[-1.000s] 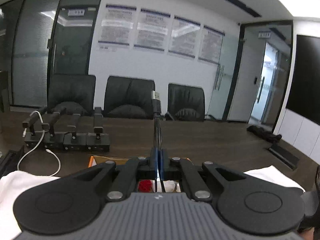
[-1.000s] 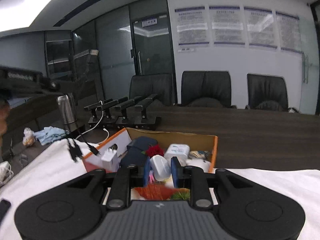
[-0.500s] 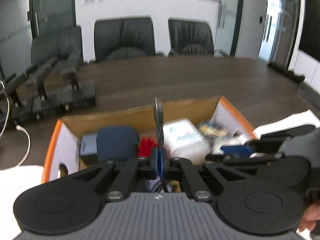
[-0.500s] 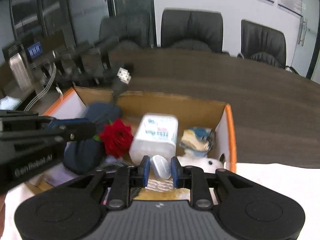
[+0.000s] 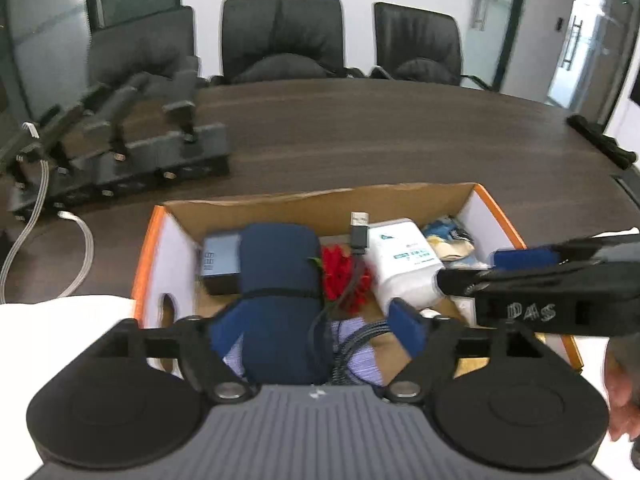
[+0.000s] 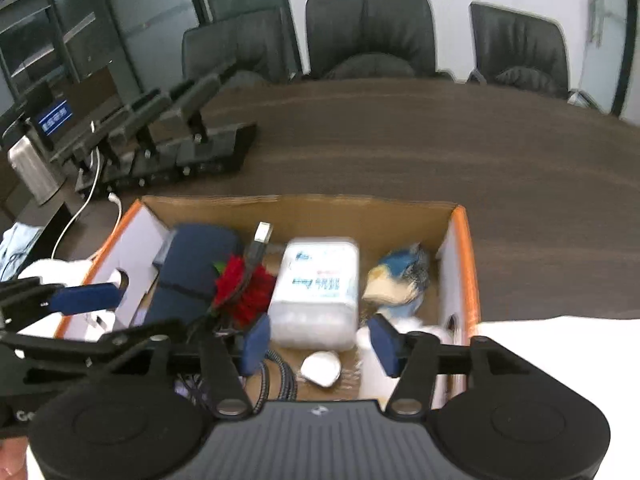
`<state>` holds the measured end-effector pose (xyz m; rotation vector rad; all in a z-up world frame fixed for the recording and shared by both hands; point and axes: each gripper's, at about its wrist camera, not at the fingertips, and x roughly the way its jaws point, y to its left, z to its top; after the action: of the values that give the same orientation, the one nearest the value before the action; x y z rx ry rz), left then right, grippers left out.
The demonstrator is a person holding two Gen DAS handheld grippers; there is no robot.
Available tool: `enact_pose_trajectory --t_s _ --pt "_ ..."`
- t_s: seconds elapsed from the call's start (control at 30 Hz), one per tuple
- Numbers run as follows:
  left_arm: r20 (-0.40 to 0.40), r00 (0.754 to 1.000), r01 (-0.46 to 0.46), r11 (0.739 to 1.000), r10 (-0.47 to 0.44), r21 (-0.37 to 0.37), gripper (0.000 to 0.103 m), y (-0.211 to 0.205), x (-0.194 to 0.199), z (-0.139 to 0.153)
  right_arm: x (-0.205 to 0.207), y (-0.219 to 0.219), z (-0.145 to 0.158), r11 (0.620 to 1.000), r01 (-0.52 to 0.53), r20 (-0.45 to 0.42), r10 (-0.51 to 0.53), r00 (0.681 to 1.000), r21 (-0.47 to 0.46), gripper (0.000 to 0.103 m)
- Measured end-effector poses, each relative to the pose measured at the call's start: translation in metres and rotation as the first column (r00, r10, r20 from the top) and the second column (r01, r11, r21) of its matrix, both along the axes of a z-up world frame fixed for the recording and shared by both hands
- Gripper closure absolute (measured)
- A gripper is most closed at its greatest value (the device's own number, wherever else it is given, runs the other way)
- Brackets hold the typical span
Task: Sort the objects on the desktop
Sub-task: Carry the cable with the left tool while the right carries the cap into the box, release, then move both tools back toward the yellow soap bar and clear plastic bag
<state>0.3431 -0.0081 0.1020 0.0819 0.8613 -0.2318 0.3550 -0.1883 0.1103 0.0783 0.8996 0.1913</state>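
An orange-edged cardboard box (image 5: 149, 248) (image 6: 463, 264) holds a navy pouch (image 5: 280, 280) (image 6: 192, 264), a red flower (image 5: 340, 276) (image 6: 244, 288), a white wipes pack (image 5: 404, 264) (image 6: 316, 288), a blue plush (image 6: 400, 276), a black USB cable (image 5: 359, 236) (image 6: 256, 248) and a small white oval item (image 6: 320, 368). My left gripper (image 5: 312, 324) is open over the box, the cable lying loose between its fingers. My right gripper (image 6: 320, 344) is open above the white oval item, which lies in the box.
The box stands on a dark wooden table (image 5: 400, 140) with a white cloth (image 6: 560, 344) at the near edge. Black charging docks with white cables (image 5: 120, 152) (image 6: 160, 140) stand at the left. Black chairs (image 5: 280, 36) line the far side.
Both grippers have tilted down over the box and opened. The left one let go of the USB cable and the right one let go of the small white item; both now lie in the box.
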Motion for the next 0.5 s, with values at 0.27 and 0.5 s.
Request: enact_pose_trajectory --t_s 0.27,0.5 --pt "0.0 0.995 -0.097 0.994 0.097 0.042 0.001 0.01 -0.045 0.007 -0.046 -0.003 0.025 0.991 0.031 0.062 -0.023 0.998 -0.129 0.018" --pt "0.049 0.979 -0.196 0.98 0.197 -0.026 0.001 0.025 -0.122 -0.001 -0.12 -0.014 0.013 0.995 0.033 0.106 -0.023 0.994 -0.096 0.018"
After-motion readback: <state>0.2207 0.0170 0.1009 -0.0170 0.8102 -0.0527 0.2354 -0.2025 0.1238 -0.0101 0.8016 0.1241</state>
